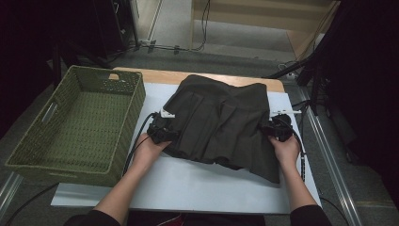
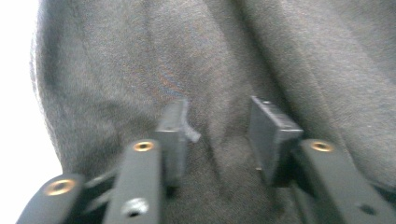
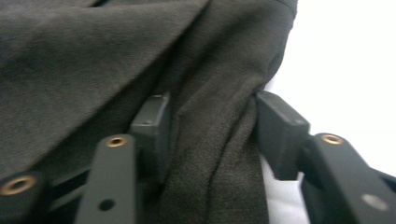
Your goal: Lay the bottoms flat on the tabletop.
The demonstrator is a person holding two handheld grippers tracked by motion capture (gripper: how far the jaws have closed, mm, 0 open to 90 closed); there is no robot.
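Where skirt (image 1: 221, 125) bunches, right gripper (image 3: 212, 135) grip unclear.

A pleated skirt (image 1: 226, 125) lies spread on the table (image 1: 197, 186), at its middle and toward the far edge. To the left of the skirt, a woven basket (image 1: 127, 136) stands on the table's left part, just beside it. The left gripper (image 1: 165, 133) sits at the skirt's left edge, between basket and skirt; the right gripper (image 1: 271, 130) sits at its right edge. Bare table lies in front of the skirt, toward the person
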